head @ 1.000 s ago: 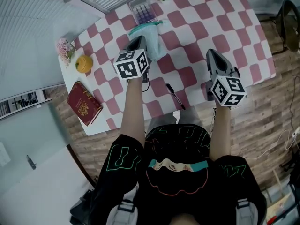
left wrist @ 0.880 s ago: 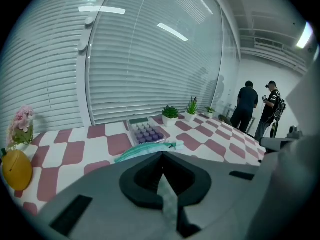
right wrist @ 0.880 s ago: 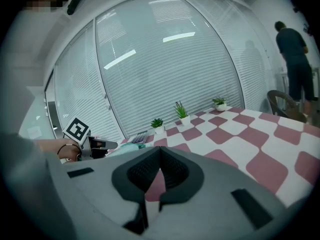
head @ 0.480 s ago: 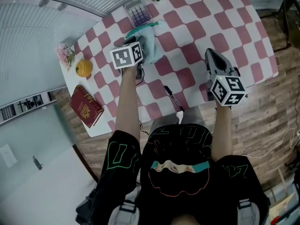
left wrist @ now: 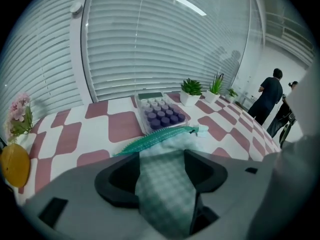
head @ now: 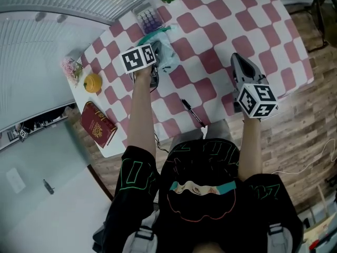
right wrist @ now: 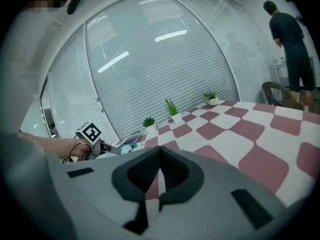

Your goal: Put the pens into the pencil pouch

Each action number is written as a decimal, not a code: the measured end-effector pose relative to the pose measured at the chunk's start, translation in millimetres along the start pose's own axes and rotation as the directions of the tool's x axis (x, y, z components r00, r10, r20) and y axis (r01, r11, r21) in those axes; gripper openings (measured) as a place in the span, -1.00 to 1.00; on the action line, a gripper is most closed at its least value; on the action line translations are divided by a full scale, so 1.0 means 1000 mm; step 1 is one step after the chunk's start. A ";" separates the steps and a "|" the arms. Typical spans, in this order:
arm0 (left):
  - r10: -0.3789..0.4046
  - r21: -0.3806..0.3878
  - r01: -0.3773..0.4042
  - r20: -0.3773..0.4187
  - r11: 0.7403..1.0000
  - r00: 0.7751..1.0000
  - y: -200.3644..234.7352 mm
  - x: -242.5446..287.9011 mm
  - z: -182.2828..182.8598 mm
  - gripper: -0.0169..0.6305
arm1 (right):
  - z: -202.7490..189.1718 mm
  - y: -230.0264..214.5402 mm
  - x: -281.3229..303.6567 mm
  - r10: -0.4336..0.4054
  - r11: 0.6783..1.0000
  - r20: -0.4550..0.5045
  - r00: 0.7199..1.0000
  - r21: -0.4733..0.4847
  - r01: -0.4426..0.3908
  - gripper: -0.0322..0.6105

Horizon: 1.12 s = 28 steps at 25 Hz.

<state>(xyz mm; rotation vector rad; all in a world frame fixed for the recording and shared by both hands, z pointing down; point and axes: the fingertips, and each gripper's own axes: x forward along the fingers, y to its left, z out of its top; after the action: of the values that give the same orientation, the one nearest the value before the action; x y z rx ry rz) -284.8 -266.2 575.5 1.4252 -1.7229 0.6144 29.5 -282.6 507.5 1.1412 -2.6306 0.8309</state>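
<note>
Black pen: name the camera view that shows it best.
The head view. There the black pen lies in full on the checked table, near its front edge, with nothing covering it. Neither the left gripper view nor the right gripper view shows it at all.

One pen (head: 192, 113), one pouch (head: 167, 54), one book (head: 98, 124)

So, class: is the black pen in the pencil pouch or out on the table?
Out. The pen lies bare on the checked table, well apart from the pouch.
</note>
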 end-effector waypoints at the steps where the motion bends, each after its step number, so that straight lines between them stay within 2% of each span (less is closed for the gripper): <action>1: 0.007 0.002 -0.007 -0.009 1.000 1.000 0.000 0.002 -0.001 -0.08 | 0.001 -0.001 0.000 0.000 1.000 0.001 1.000 0.002 0.000 -0.94; 9: 0.065 0.059 -0.062 -0.050 0.996 0.997 0.001 0.010 0.001 -0.14 | 0.002 -0.004 0.003 0.010 1.000 0.001 1.000 0.010 -0.011 -0.94; 11: 0.057 0.061 -0.055 -0.043 0.997 0.997 -0.001 0.010 0.002 -0.28 | 0.003 -0.001 0.005 0.020 1.000 0.000 1.000 0.009 -0.020 -0.94; 14: 0.047 0.067 -0.045 -0.029 0.997 0.998 -0.010 0.012 0.002 -0.70 | 0.005 0.004 0.007 0.035 0.999 -0.001 0.999 0.001 -0.035 -0.94; 18: 0.051 0.086 -0.050 -0.017 0.995 0.999 -0.016 0.013 0.003 -0.84 | 0.009 0.007 0.006 0.047 0.999 -0.002 0.999 -0.016 -0.047 -0.94; 23: -0.037 0.015 0.036 0.044 0.999 0.998 -0.017 0.007 0.001 -0.91 | 0.013 0.008 -0.001 0.050 0.998 -0.006 0.999 -0.041 -0.050 -0.94; 28: -0.110 -0.013 0.114 0.164 0.993 0.980 -0.024 -0.017 0.004 -0.93 | 0.020 0.012 -0.005 0.058 0.996 0.001 0.998 -0.063 -0.058 -0.94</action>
<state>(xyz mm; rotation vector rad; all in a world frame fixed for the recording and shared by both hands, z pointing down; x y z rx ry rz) -261.5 -265.1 556.3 1.5817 -1.7543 0.4263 26.3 -283.8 484.2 1.0557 -2.6838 0.7509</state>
